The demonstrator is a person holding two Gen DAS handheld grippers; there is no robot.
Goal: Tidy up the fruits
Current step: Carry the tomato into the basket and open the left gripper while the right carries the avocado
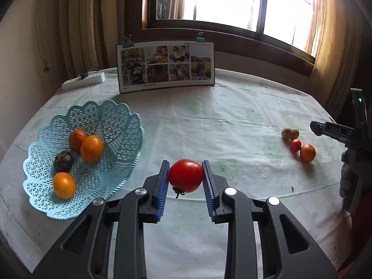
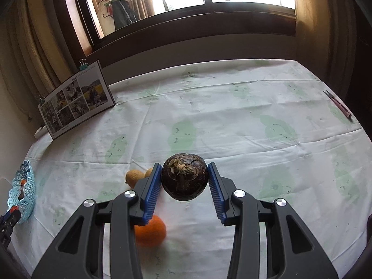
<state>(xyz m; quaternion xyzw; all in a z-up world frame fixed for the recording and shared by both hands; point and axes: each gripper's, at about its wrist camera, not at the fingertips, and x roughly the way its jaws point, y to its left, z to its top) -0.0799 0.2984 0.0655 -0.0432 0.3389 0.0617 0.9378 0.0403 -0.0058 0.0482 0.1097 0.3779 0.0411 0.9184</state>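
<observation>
Left gripper (image 1: 185, 177) held a red tomato (image 1: 185, 178) between its blue ribbed pads (image 1: 162, 186), stem end toward the camera, apparently lifted clear of the worktop (image 1: 209, 121). The pads met only the tomato's flanks, toward the fingertips; judged a shallow hold on a smooth, soft skin.

Right gripper (image 2: 184, 181) was closed on a dark, rough, round fruit (image 2: 184, 176), also held near the fingertips. Below and left of it an orange fruit (image 2: 150, 232) lay on the cloth, partly hidden by the left finger. Two small tan fruits (image 2: 132, 177) sat just beyond that finger.

To the near left stood the pale blue lattice basket (image 1: 121, 125), tilted open. It held three orange fruits (image 1: 91, 148) and one dark fruit (image 1: 63, 161). At mid-right in the left view, a tan fruit (image 1: 290, 133), a small red tomato (image 1: 295, 145) and an orange one (image 1: 307, 152) were clustered, touching or nearly so.

At the far edge a photo board (image 1: 166, 66) stood upright, with a white power strip (image 1: 83, 81) to its left. Small snips (image 2: 339, 107) lay far right.

Risks, as judged:
- The tomato could slip or bruise if the squeeze changed in transit.
- Released from height, it might bounce off the basket's sloped wall or knock the oranges.
- The dark fruit was wide for the jaws and could roll out forward.
- Both grippers heading for one basket might collide at its rim.
</observation>
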